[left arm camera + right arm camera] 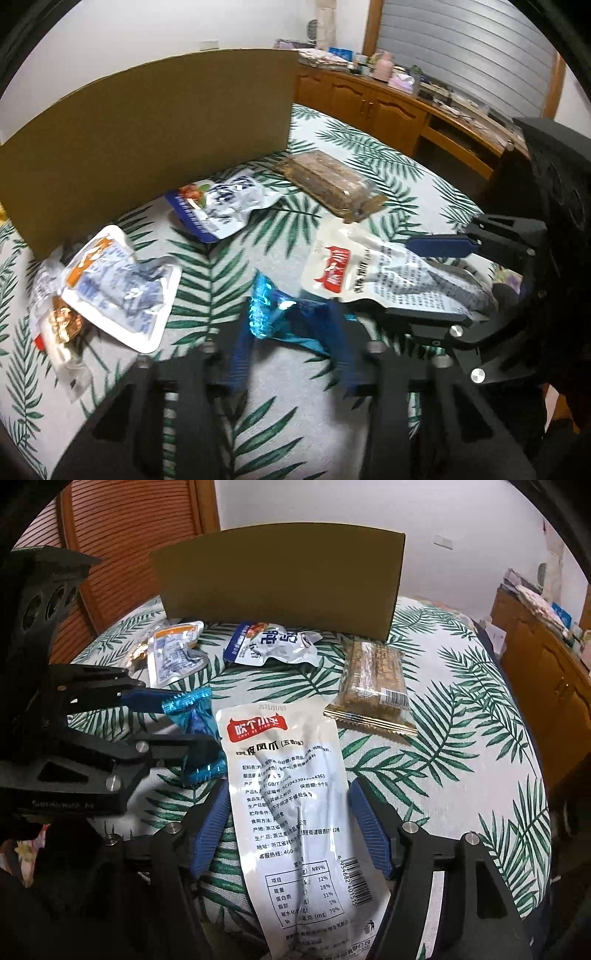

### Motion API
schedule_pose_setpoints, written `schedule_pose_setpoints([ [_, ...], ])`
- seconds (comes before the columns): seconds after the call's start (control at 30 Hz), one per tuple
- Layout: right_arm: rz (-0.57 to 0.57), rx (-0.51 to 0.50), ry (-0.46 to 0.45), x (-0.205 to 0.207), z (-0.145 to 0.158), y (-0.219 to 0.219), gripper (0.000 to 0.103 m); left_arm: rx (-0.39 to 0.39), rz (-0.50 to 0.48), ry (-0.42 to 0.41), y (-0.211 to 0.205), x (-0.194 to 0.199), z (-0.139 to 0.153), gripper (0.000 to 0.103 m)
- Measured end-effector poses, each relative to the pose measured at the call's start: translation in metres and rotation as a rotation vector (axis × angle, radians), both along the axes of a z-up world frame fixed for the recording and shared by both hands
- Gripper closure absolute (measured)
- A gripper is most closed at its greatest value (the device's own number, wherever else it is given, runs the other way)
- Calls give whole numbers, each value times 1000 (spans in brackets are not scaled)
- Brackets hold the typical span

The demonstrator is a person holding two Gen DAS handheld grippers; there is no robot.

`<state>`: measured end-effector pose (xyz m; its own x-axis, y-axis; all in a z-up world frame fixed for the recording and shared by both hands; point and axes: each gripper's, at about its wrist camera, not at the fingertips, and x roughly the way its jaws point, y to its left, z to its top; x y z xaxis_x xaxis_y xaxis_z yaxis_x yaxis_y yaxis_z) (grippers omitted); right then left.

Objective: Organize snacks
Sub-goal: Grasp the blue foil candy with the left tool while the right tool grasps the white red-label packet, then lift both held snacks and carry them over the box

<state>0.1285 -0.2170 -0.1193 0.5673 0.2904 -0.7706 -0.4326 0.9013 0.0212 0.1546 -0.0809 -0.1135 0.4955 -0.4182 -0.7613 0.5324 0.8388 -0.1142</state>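
A crinkly blue candy wrapper (273,310) (197,720) lies on the leaf-print cloth (207,266). My left gripper (291,350) (188,725) is shut on it, one blue pad on each side. A long white pouch with a red label (369,273) (284,775) lies flat to its right. My right gripper (290,827) (424,280) straddles that pouch, open, with a gap between each pad and the pouch's edge. Farther back lie a blue-and-white pouch (221,203) (273,642), an orange-and-white pouch (118,288) (173,653) and a clear pack of brown bars (328,181) (373,679).
A brown cardboard panel (147,147) (277,587) stands upright behind the snacks. Gold-wrapped candy in clear film (62,325) lies at the far left. A wooden cabinet (388,107) with clutter on top runs along the wall to the right.
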Motion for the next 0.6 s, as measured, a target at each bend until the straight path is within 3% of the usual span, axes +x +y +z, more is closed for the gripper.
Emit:
schedule_pose_setpoints([
  [0.27,-10,-16,-15,-3,-1,2,34,-46,71,13,22,-5,5,79],
  [0.6,-24,-19,-12,5,-1,7,33,-81,124,-83,44,-27,30,79],
])
